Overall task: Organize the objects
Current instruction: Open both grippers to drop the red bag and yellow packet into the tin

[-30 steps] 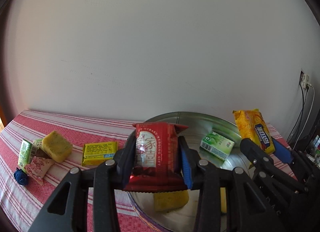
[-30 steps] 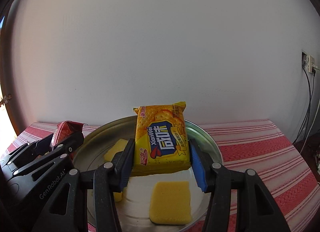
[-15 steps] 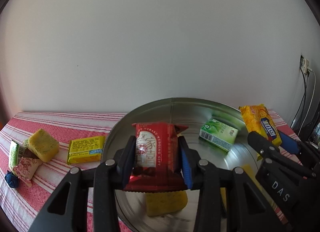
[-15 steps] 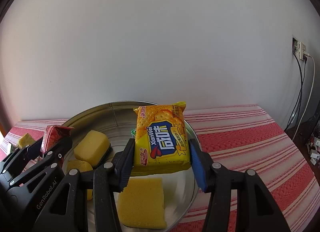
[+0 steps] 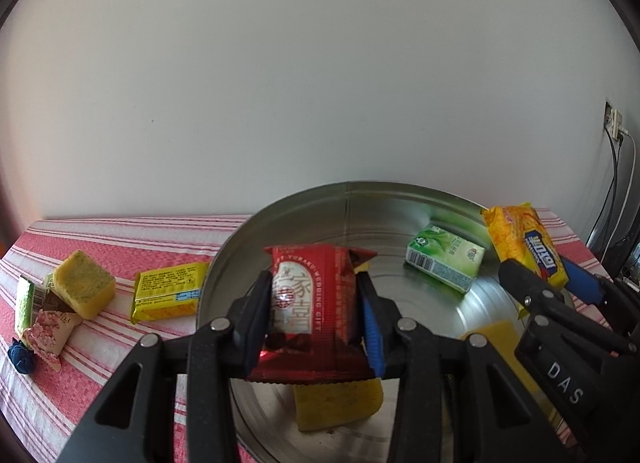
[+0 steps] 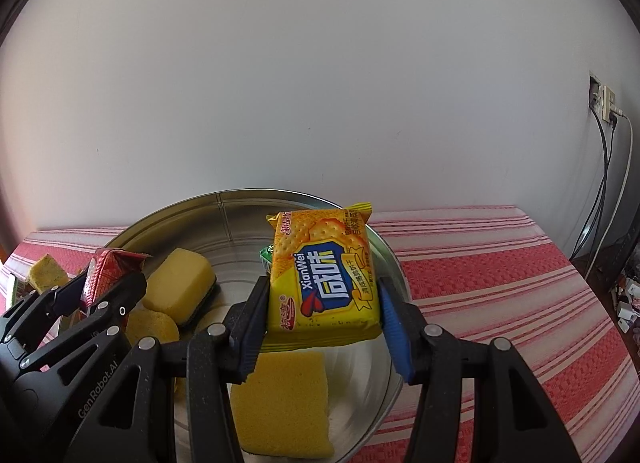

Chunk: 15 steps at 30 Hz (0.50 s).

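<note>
On the striped cloth (image 5: 100, 363) at the far left, the small snacks (image 5: 44, 323), the sponge cube (image 5: 84, 289) and the yellow packet (image 5: 170, 297) lie where they did a second ago, though they now sit nearer the tray's rim from the left camera. The left gripper (image 5: 314, 323) has come lower over the steel tray (image 5: 348, 207) and still pinches the red packet (image 5: 312, 299) upright, above a yellow sponge (image 5: 338, 403). The green box (image 5: 444, 263) rests in the tray beyond. The right gripper (image 6: 322, 323) has sunk too, still clamped on the cracker pack (image 6: 324, 275) over the tray's right side; more of the tray bottom and its sponges (image 6: 180, 287) shows now.
</note>
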Each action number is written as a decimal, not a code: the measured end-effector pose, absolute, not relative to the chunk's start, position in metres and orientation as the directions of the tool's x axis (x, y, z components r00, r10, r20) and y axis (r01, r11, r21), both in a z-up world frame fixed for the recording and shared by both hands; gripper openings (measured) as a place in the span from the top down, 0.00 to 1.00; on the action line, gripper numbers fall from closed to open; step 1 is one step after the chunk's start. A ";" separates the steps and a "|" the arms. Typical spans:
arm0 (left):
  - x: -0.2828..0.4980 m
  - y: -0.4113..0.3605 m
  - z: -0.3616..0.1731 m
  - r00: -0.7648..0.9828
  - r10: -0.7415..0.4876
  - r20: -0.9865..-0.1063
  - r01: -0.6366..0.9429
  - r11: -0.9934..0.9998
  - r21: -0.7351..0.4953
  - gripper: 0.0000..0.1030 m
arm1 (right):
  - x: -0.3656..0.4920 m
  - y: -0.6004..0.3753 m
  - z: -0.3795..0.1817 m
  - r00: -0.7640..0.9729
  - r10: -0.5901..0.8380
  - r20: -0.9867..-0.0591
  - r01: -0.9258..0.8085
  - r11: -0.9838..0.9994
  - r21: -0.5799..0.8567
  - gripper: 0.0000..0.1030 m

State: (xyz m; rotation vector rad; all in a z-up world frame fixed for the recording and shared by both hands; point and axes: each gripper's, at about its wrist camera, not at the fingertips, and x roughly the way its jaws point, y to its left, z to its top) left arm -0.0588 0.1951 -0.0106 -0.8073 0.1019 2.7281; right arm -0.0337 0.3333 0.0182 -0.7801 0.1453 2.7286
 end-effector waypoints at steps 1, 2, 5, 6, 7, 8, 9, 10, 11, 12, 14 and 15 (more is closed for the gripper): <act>-0.059 0.195 -0.011 -0.799 0.257 -0.544 -0.298 -0.954 -0.012 0.60 | -0.035 0.335 0.017 -0.807 0.254 -0.533 -0.310 -0.951 0.017 0.46; -0.060 0.198 -0.013 -0.797 0.257 -0.547 -0.301 -0.953 -0.010 0.58 | -0.035 0.335 0.016 -0.806 0.249 -0.537 -0.306 -0.952 0.019 0.46; -0.060 0.201 -0.012 -0.803 0.263 -0.534 -0.310 -0.951 -0.002 0.38 | -0.034 0.334 0.016 -0.808 0.248 -0.534 -0.308 -0.951 0.023 0.45; -0.055 0.198 -0.008 -0.817 0.255 -0.518 -0.300 -0.954 0.003 0.28 | -0.034 0.333 0.017 -0.810 0.249 -0.531 -0.307 -0.951 0.023 0.45; -0.052 0.197 -0.005 -0.834 0.244 -0.496 -0.288 -0.958 0.012 0.20 | -0.033 0.333 0.018 -0.809 0.263 -0.525 -0.318 -0.948 0.017 0.45; -0.048 0.194 -0.001 -0.846 0.236 -0.479 -0.279 -0.960 0.020 0.16 | -0.032 0.334 0.019 -0.810 0.275 -0.518 -0.328 -0.945 0.011 0.45; -0.046 0.192 0.001 -0.854 0.227 -0.468 -0.268 -0.963 0.022 0.06 | -0.031 0.336 0.020 -0.809 0.285 -0.514 -0.338 -0.941 0.011 0.45; -0.045 0.188 0.003 -0.862 0.219 -0.458 -0.255 -0.967 0.018 0.00 | -0.029 0.338 0.021 -0.809 0.291 -0.511 -0.349 -0.937 0.019 0.44; -0.045 0.185 0.004 -0.865 0.224 -0.448 -0.252 -0.968 0.001 0.01 | -0.028 0.340 0.022 -0.811 0.288 -0.510 -0.354 -0.935 0.035 0.39; -0.045 0.181 0.005 -0.864 0.235 -0.445 -0.253 -0.967 -0.020 0.01 | -0.027 0.343 0.023 -0.815 0.278 -0.509 -0.354 -0.934 0.057 0.35; -0.045 0.175 0.006 -0.861 0.253 -0.442 -0.255 -0.965 -0.056 0.00 | -0.024 0.346 0.024 -0.828 0.258 -0.499 -0.348 -0.933 0.096 0.29; -0.045 0.173 0.007 -0.864 0.250 -0.436 -0.249 -0.967 -0.060 0.00 | -0.023 0.346 0.025 -0.834 0.250 -0.491 -0.342 -0.934 0.106 0.28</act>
